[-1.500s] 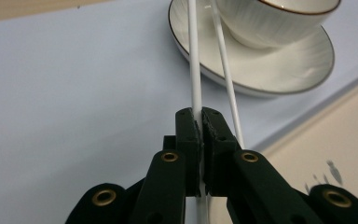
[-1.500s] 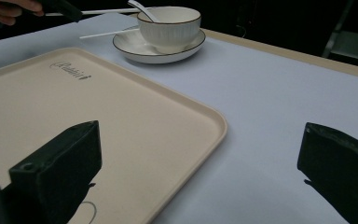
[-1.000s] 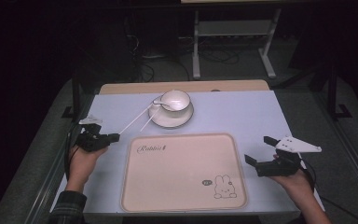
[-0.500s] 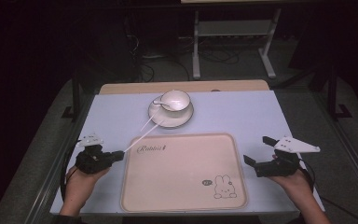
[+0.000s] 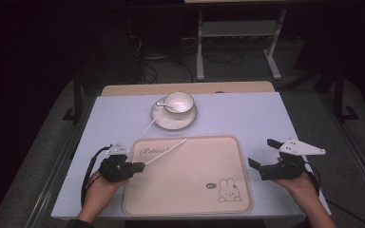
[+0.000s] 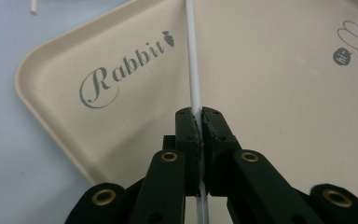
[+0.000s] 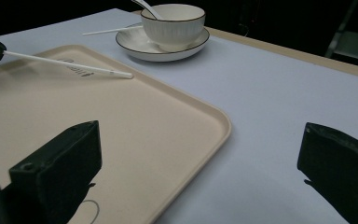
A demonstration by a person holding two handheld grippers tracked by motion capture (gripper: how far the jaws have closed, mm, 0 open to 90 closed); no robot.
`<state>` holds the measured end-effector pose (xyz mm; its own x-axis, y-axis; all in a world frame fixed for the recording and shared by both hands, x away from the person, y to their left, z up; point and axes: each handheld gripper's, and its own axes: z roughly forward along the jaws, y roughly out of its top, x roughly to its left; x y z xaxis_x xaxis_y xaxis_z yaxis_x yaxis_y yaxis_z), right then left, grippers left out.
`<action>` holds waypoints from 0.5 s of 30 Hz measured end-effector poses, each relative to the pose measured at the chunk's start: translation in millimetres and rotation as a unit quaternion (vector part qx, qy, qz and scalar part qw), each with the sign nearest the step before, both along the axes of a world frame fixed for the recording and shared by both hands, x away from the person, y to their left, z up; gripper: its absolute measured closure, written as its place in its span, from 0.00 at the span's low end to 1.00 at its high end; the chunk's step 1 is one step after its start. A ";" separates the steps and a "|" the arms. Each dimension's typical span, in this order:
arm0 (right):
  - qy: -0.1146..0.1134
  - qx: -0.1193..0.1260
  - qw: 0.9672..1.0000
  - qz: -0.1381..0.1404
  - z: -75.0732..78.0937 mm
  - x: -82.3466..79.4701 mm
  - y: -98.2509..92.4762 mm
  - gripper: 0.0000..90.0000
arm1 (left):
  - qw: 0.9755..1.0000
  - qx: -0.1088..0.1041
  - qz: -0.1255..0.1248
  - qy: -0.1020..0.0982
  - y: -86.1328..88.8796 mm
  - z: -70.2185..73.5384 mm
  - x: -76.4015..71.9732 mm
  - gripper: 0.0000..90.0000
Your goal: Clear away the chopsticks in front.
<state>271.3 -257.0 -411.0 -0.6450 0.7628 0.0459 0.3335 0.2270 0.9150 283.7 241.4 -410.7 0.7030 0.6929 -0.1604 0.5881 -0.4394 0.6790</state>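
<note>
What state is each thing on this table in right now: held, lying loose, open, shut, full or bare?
Left gripper: shut on one chopstick.
Held chopstick: slanting over the tray's far left corner.
Other chopstick: leaning on the saucer rim.
Right gripper: open, holding nothing.
Tray: bare.
Cup: upright on the saucer.
Spoon: resting in the cup.

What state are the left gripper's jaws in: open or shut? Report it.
Shut. The left gripper has both jaws pressed together on the white chopstick, which sticks out over the beige tray.

- The left hand-held gripper has black jaws with brass-coloured rivets and a black cable.
- The right hand-held gripper carries a grey three-cornered plate.
</note>
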 end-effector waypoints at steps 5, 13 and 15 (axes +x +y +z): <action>0.000 0.000 1.000 0.000 0.0 -0.1 0.3 0.00 | 1.000 0.012 -0.007 0.010 -3.5 -7.2 3.2 0.95; 0.000 -0.001 1.000 0.001 -0.3 0.2 0.2 0.00 | 0.998 0.049 -0.021 0.021 -9.4 -16.2 5.5 0.94; 0.000 -0.001 1.000 0.001 -0.3 0.2 0.2 0.00 | 0.998 0.060 -0.021 0.025 -10.4 -18.6 6.1 0.94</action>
<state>271.5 -256.8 -411.2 -0.6462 0.7618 0.0447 0.3335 0.2293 0.9144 289.9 231.0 -429.3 0.7255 0.6789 -0.1130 0.5985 -0.5413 0.5906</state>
